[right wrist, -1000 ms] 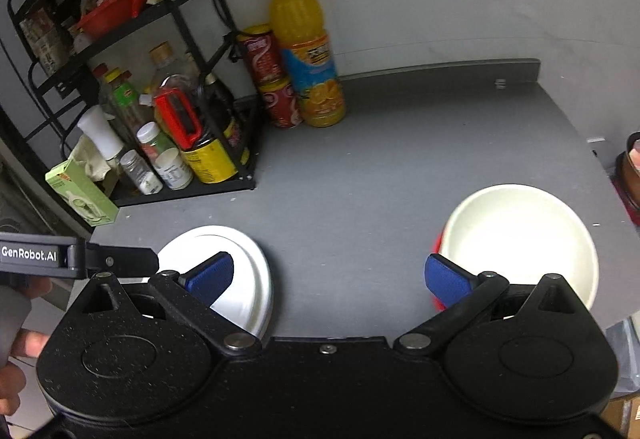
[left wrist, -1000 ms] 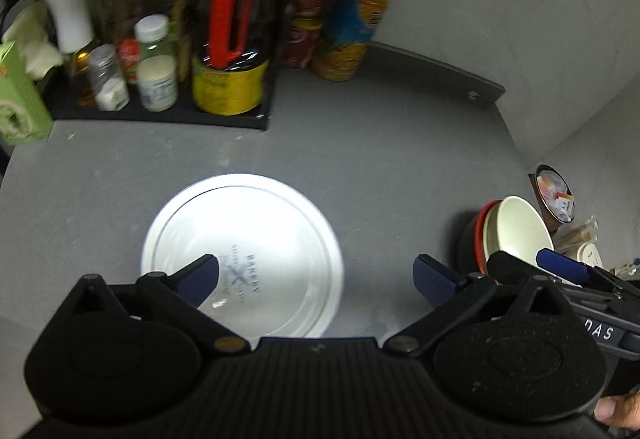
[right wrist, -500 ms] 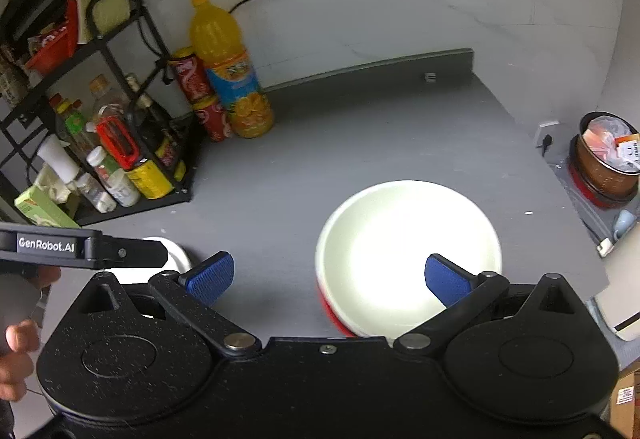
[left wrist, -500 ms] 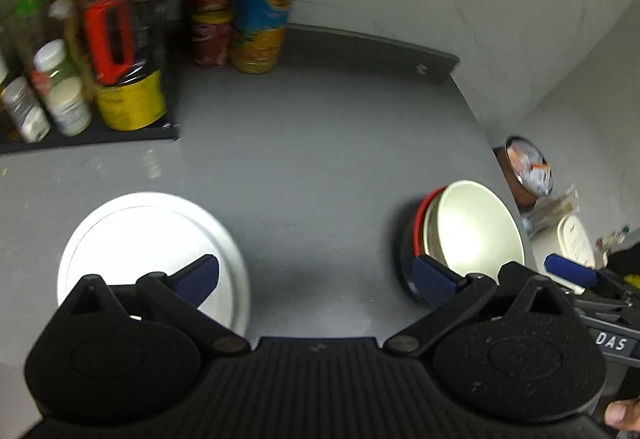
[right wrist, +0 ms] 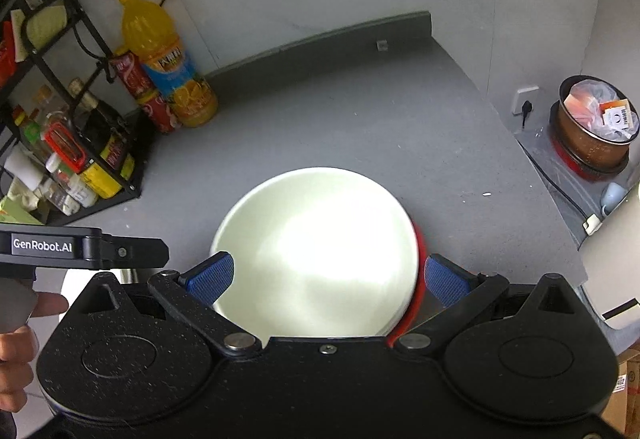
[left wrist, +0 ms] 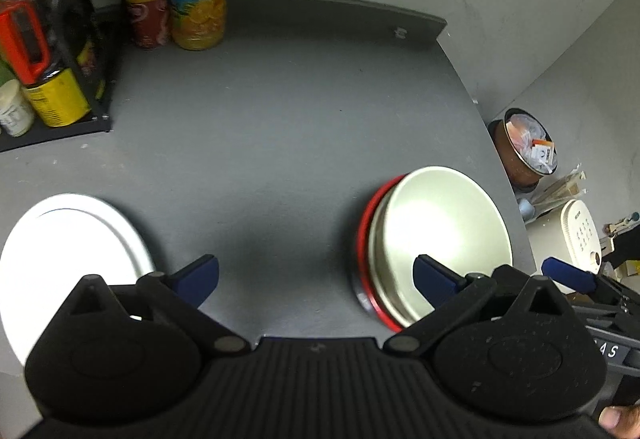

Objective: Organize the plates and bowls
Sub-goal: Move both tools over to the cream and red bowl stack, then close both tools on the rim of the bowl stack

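Observation:
A cream bowl (left wrist: 436,235) nests in a red bowl (left wrist: 366,239) at the right of the grey counter (left wrist: 280,127). A white plate (left wrist: 68,251) lies flat at the left. My left gripper (left wrist: 316,277) is open and empty, above the counter between plate and bowls. My right gripper (right wrist: 328,279) is open, its blue fingertips on either side of the cream bowl (right wrist: 320,247), above it; only a sliver of the red bowl (right wrist: 416,279) shows. Contact cannot be told.
A black rack (right wrist: 76,143) of bottles and jars stands at the left. An orange juice bottle (right wrist: 164,59) and red cans (right wrist: 148,95) stand by the back wall. A brown pot (right wrist: 592,123) sits beyond the counter's right edge.
Both grippers have swung right. The plate slid to the left edge of the left view. The stacked bowls came to the centre between the right gripper's fingers.

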Demonstrator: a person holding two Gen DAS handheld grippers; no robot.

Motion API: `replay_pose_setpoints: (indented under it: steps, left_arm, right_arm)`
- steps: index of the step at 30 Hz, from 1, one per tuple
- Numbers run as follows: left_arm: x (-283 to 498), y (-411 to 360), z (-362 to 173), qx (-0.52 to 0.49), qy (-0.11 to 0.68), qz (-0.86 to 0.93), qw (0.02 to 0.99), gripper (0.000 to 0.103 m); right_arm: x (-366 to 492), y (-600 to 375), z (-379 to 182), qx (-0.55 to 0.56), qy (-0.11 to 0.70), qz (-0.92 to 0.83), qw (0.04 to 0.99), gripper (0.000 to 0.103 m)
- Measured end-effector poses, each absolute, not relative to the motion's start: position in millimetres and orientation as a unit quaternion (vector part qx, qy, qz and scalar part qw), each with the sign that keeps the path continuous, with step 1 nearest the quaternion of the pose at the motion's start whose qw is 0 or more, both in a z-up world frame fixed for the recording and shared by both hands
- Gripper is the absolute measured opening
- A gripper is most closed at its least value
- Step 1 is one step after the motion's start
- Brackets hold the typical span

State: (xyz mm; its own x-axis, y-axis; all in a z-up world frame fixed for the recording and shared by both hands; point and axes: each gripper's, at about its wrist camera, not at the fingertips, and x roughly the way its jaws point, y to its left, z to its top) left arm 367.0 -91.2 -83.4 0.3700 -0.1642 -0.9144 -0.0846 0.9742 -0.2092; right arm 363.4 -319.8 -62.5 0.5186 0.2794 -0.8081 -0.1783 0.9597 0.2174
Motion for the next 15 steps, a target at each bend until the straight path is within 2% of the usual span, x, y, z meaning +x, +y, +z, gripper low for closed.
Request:
replay_pose_setpoints:
  steps: [11,15]
  left_arm:
    - [388,-122,-115,-0.140,0.583,0.005,0.800,0.099]
    - [394,-129,-126,-0.154,0.593,0.018,0.790,0.098]
  right_arm:
    - [414,-342,-85,0.010,0.515,0.177,0.839,0.101]
    - [431,-350,-97,0.028,0.535,0.190,0.823,0.090]
